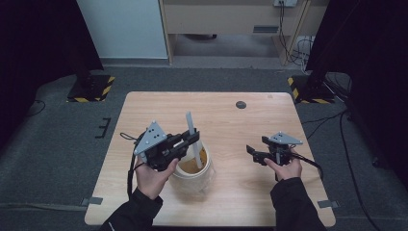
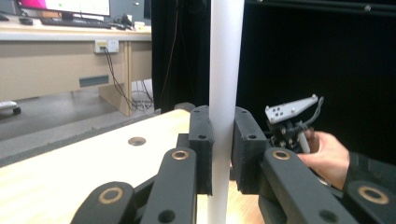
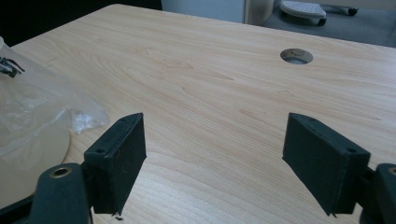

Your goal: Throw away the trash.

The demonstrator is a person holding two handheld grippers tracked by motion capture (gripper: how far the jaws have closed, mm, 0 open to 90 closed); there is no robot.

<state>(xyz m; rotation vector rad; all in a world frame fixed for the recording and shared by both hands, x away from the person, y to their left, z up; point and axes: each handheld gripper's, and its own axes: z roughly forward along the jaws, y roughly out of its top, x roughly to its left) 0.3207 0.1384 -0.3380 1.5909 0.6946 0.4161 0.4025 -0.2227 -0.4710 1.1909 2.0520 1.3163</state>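
Holding the white stick [image 2: 226,70] tight in my left gripper [image 1: 188,138], jaws clamped hard on its flat sides, and it stands upright with its lower end down in the tub [image 1: 192,173] at the near middle of the table [image 1: 144,110]. There's an amber-brown mass in that tub, and the stick's foot is in it.

My right gripper [image 3: 215,158] is spread wide with nothing between the pads, hovering off to the right over bare wood, well apart from the tub.

Here's the worry: nothing steadies the tub. If the amber stuff is thick, I judge a stir could drag or tip the whole container. The stick is smooth and slim, so it might twist or slide in my pads under load.

The tub looks round, translucent and pale; beside it in the right gripper view sits crinkled clear plastic film [image 3: 70,116], glossy and limp. The tabletop is light wood-grain laminate, matte, with a round cable hole [image 3: 296,56] toward the far side.
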